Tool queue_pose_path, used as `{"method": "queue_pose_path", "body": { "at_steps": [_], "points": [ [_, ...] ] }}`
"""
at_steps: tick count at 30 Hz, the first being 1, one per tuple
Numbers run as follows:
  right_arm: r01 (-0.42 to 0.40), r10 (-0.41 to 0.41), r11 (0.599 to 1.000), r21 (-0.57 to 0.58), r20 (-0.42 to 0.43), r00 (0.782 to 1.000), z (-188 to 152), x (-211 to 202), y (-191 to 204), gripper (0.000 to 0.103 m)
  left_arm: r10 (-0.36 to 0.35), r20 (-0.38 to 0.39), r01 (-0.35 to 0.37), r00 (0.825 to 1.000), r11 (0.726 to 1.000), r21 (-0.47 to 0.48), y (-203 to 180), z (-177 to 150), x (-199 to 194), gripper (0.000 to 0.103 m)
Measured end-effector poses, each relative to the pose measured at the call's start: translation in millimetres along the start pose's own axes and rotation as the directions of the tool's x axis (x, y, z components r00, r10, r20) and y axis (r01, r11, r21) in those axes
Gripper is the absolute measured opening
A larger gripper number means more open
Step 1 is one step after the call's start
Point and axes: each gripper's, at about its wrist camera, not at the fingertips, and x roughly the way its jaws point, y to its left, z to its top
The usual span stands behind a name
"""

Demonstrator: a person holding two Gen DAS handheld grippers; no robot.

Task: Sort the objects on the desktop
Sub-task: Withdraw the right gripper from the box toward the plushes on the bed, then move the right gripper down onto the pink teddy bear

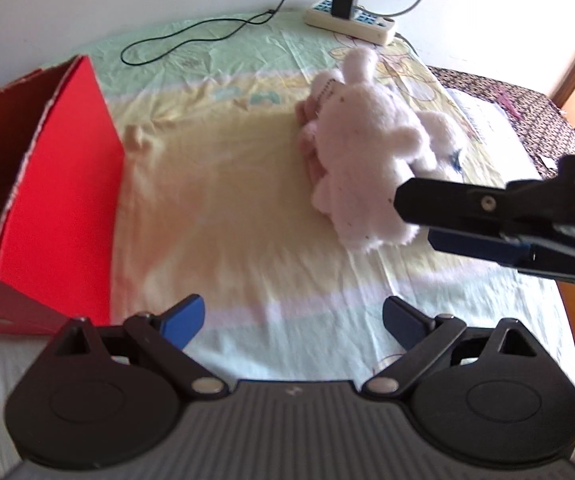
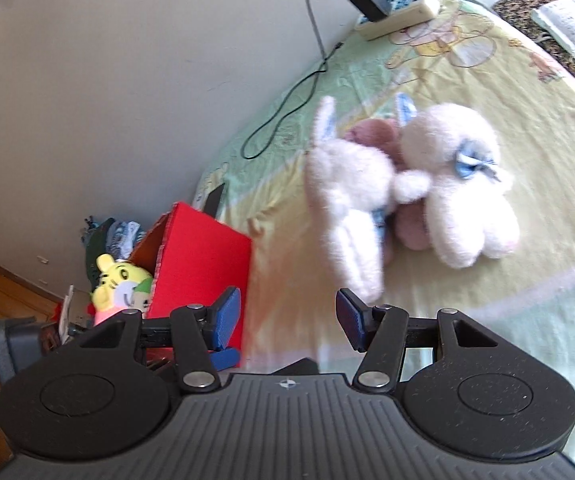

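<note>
Both grippers are out over the bed-sheet-covered surface with nothing held. The left gripper [image 1: 293, 322] has its jaws spread wide and empty, pointing down at bare sheet [image 1: 215, 200] between the red box [image 1: 59, 200] and the toy pile. The right gripper [image 2: 289, 320] is parted about halfway, also empty; in the left wrist view it comes in from the right with its tips just at the lower edge of the white plush rabbit [image 1: 367, 152]. Plush pile sits mid-sheet: the rabbit, a second white plush with a blue bow [image 2: 467, 184], and a pink plush [image 2: 371, 136] wedged between and partly under them, all touching. The red box stands at the left edge, well apart from the pile, already holding a yellow plush [image 2: 121, 280]. Likely step: right gripper closing in on the rabbit for a pick. Risks: toys are tangled, so a pinch may snag two at once or drag the pink one along; soft fur can compress and slip out of a half-open jaw; grabbing only an ear or limb means it dangles and could catch the box wall. The power strip [image 1: 351, 20] and charger cable [image 1: 191, 36] lie behind, far enough, but a wide sweep could hook the cable. Frames are motion-blurred, so contact cannot be confirmed.
</note>
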Motion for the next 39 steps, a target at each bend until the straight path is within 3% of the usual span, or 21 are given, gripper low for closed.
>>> {"method": "queue_pose_path", "body": {
  "at_steps": [7, 15, 19, 23, 34, 39],
  "points": [
    [0.059, -0.064, 0.996, 0.071, 0.077, 0.995, 21.3, -2.7, -24.0, 0.058, -0.057, 0.021, 0.058, 0.998, 0.997, -0.050, 10.3, 8.7, 4.7, 0.096],
    [0.084, -0.105, 0.987, 0.140, 0.153, 0.983, 42.0, 2.1, -41.5, 0.057, -0.087, 0.090, 0.089, 0.992, 0.996, -0.020, 8.0, 35.2, 4.9, 0.097],
    [0.069, -0.100, 0.983, 0.171, 0.179, 0.979, 48.4, 8.7, -47.9, 0.055, -0.134, 0.074, 0.136, 0.988, 0.990, -0.028, 6.9, 34.9, 14.1, 0.097],
    [0.036, -0.077, 0.981, 0.189, 0.211, 0.974, 56.0, 14.6, -50.4, 0.054, -0.116, 0.041, 0.117, 0.992, 0.993, -0.027, 6.6, 31.8, 26.3, 0.097],
    [-0.005, -0.020, 0.985, 0.173, 0.141, 0.990, 61.6, 40.3, -47.7, 0.054, -0.051, 0.036, 0.050, 0.998, 0.999, 0.008, 3.1, 27.9, 35.9, 0.097],
    [-0.045, 0.033, 0.992, 0.118, 0.108, 0.994, 59.9, 47.1, -32.0, 0.054, -0.040, 0.044, 0.041, 0.998, 0.999, -0.017, 11.4, 30.5, 36.3, 0.098]
  ]
}}
